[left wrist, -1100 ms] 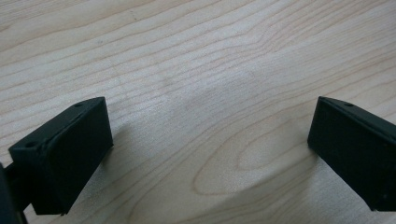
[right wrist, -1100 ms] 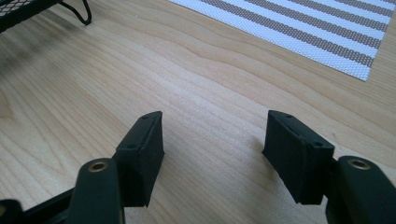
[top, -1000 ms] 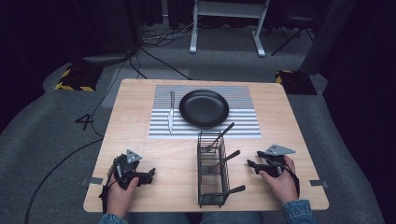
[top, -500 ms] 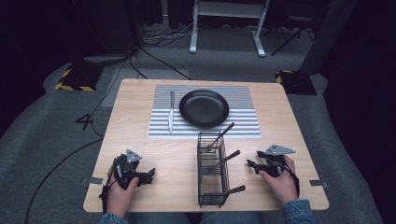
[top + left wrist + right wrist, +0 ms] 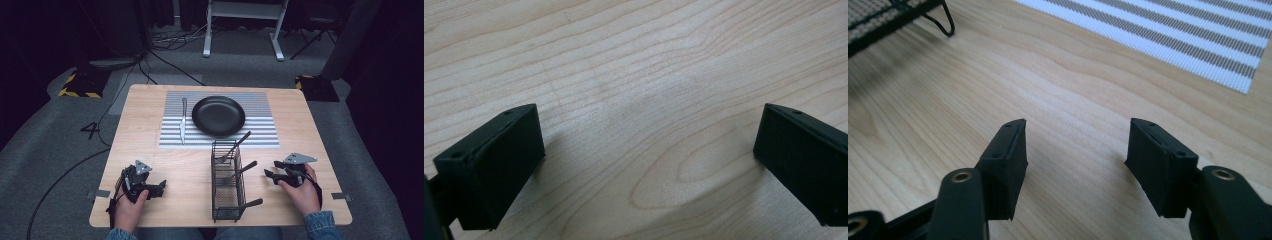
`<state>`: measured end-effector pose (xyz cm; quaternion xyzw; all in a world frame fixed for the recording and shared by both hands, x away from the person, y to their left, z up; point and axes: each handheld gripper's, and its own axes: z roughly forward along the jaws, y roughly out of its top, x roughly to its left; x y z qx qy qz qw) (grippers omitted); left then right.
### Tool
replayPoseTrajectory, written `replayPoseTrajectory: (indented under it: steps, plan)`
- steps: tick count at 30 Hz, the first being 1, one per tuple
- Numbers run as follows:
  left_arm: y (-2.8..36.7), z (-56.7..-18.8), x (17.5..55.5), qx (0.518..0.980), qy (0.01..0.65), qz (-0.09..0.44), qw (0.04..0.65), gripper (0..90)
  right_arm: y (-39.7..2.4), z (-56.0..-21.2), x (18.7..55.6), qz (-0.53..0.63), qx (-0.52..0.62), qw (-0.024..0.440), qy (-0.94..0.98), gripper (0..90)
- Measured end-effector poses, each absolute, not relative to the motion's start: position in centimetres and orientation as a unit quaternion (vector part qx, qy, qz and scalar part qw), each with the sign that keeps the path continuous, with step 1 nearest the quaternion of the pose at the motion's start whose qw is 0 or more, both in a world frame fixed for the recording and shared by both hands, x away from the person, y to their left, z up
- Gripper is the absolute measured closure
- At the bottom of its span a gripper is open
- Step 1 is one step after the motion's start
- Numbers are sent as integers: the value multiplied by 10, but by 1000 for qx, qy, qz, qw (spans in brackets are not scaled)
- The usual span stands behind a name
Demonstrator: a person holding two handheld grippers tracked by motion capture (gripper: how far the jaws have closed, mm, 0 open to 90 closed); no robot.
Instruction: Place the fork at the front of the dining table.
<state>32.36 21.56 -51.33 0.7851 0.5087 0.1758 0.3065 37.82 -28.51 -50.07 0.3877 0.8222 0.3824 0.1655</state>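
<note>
Wire basket (image 5: 227,185) lies lengthwise toward the plate (image 5: 218,115); both tongs (image 5: 161,186) (image 5: 270,175) spread, empty.

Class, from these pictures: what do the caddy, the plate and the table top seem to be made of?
Caddy: black wire mesh, probably coated metal; you can see through it. Plate: black, slightly glossy, maybe ceramic or plastic; a soft sheen shows on its rim. Table top: pale wood or wood-look laminate; grain lines show.

Wire basket (image 5: 227,185) standing as the one obstacle between the left gripper (image 5: 161,186) and right gripper (image 5: 269,174), utensil handles (image 5: 248,166) poking out towards the right, bare desk (image 5: 145,145) lying open ahead of both, plate (image 5: 218,115) and knife (image 5: 183,120) sitting well beyond on the striped mat (image 5: 260,131).
</note>
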Motion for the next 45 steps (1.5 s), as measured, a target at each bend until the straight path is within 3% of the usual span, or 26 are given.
replayPoseTrajectory:
  steps: [11, 24, 38, 45]
  plan:
    - [215, -513, 324, 785, 509, 176, 307, 0, -275, -456, 383, 424, 368, 139, 816, 445]
    - [215, -513, 324, 785, 509, 176, 307, 0, -249, -405, 388, 459, 319, 146, 816, 448]
    - [215, -513, 324, 785, 509, 176, 307, 0, -217, -380, 400, 478, 285, 122, 822, 477]
    - [215, -513, 324, 785, 509, 176, 307, 1, -207, -378, 408, 477, 284, 103, 825, 562]
